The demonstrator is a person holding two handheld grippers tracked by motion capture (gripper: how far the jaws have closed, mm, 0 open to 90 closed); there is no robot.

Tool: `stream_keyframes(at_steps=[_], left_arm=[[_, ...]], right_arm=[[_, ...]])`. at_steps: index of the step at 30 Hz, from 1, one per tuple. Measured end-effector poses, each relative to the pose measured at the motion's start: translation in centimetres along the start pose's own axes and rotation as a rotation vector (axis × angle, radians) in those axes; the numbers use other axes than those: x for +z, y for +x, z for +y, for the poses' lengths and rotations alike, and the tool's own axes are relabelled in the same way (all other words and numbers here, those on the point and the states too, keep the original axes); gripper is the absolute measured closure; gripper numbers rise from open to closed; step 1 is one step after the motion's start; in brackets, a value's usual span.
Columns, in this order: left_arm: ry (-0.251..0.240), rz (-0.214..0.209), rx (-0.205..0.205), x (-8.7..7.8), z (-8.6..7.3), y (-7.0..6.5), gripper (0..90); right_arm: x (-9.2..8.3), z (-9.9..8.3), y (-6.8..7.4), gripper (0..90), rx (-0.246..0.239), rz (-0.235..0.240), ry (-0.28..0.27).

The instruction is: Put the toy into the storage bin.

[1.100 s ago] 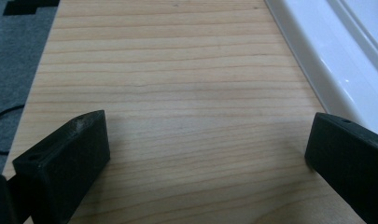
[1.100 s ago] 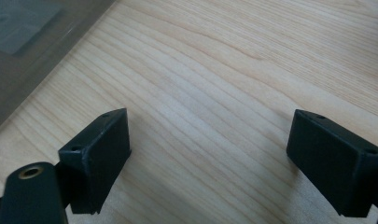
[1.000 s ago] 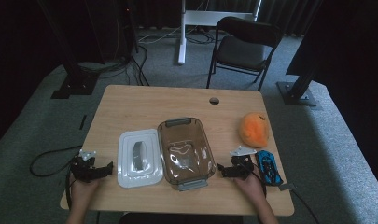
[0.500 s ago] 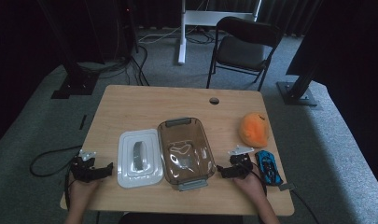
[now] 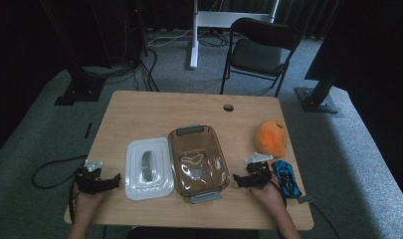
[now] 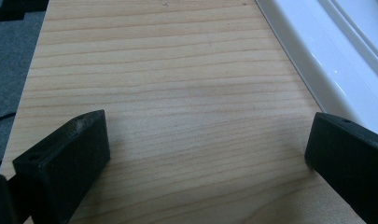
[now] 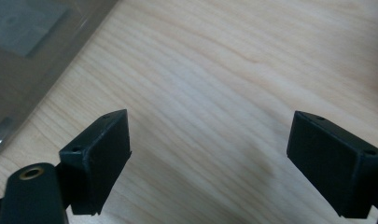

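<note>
left tongs (image 5: 114, 178): spread wide, holding nothing, just left of white lid (image 5: 147, 168) | right tongs (image 5: 236, 180): spread wide, holding nothing, beside clear container (image 5: 196, 157) | worktop (image 5: 154, 112)

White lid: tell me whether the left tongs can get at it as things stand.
Probably yes. The left tongs stand open beside the white lid, with bare table between them and the lid's rim just ahead to one side.
</note>
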State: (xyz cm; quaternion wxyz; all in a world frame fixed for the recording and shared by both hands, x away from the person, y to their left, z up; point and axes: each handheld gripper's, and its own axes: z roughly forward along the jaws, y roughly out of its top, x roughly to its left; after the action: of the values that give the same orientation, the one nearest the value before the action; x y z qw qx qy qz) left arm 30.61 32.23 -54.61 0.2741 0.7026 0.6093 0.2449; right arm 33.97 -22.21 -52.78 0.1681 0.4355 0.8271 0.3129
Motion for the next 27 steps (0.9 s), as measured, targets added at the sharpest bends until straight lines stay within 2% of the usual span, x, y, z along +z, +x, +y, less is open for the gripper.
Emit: stream_keyframes(at_steps=[14,27], left_arm=[[0.001,0.005,-0.005,0.0,0.0,0.0,0.3],[0.000,0.005,-0.006,0.0,0.0,-0.1,0.3]], right_arm=[[-2.9,1.7,-1.7,12.9,0.046,-0.037,-0.090],[-5.3,3.3,-4.5,12.9,0.147,-0.110,-0.162]])
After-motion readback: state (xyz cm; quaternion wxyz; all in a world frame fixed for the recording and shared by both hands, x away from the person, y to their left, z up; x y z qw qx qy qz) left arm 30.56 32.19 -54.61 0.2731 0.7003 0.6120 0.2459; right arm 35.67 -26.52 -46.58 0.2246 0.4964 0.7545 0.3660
